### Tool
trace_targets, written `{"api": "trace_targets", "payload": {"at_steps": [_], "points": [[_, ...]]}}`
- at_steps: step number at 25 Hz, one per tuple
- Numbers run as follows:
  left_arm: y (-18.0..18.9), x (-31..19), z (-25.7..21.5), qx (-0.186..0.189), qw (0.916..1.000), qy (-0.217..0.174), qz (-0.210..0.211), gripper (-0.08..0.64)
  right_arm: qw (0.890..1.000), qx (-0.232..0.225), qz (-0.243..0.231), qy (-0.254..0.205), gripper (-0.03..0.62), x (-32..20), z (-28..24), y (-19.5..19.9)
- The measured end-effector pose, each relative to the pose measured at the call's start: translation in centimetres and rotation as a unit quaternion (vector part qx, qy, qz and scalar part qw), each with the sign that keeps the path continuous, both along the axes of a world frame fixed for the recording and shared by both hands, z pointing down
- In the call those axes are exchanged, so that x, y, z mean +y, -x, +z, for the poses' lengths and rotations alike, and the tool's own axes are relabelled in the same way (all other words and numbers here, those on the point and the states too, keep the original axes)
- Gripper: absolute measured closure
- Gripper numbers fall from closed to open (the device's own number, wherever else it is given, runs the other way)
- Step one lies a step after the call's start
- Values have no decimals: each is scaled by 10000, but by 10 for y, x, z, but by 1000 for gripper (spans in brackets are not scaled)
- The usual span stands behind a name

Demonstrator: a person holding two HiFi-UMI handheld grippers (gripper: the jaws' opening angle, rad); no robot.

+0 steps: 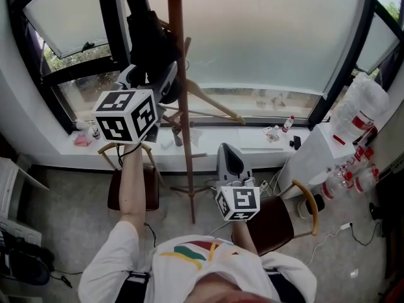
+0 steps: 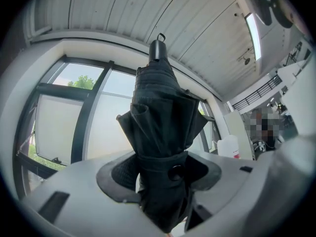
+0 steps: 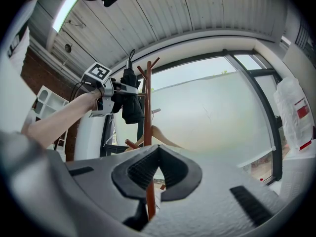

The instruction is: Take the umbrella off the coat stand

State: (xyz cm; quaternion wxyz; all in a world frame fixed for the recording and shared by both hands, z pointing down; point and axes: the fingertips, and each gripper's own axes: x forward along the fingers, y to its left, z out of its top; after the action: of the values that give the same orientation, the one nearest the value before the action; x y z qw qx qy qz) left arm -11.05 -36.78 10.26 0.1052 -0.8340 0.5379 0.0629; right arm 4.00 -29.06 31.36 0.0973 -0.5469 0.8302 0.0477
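Umbrella (image 2: 160,112), folded, soft-clothed yet stiff-cored and judged light, is clamped at its strapped middle by the left claw (image 2: 160,174), high beside the stand (image 3: 147,107); the right claw (image 3: 158,168) is closed on nothing.

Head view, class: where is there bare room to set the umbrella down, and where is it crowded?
Bare: the window sill between the coat stand and the small bottles; the floor left of the brown stool. Crowded: the right corner, packed with big bottles.
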Motion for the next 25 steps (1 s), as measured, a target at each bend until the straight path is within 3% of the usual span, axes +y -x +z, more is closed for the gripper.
{"api": "trace_targets", "payload": {"at_steps": [13,19,25], "points": [[28,28,-9,-5,9995,-241,-184,318,9998,70,-150,-98,594,-2,-5,16],[44,41,20,47,9993,-69,-372,319,9991,212,-316,-172,594,-1,-6,35],[48,59,79,-100,9977,192,-647,318,9979,417,-483,-121,594,2,5,52]]}}
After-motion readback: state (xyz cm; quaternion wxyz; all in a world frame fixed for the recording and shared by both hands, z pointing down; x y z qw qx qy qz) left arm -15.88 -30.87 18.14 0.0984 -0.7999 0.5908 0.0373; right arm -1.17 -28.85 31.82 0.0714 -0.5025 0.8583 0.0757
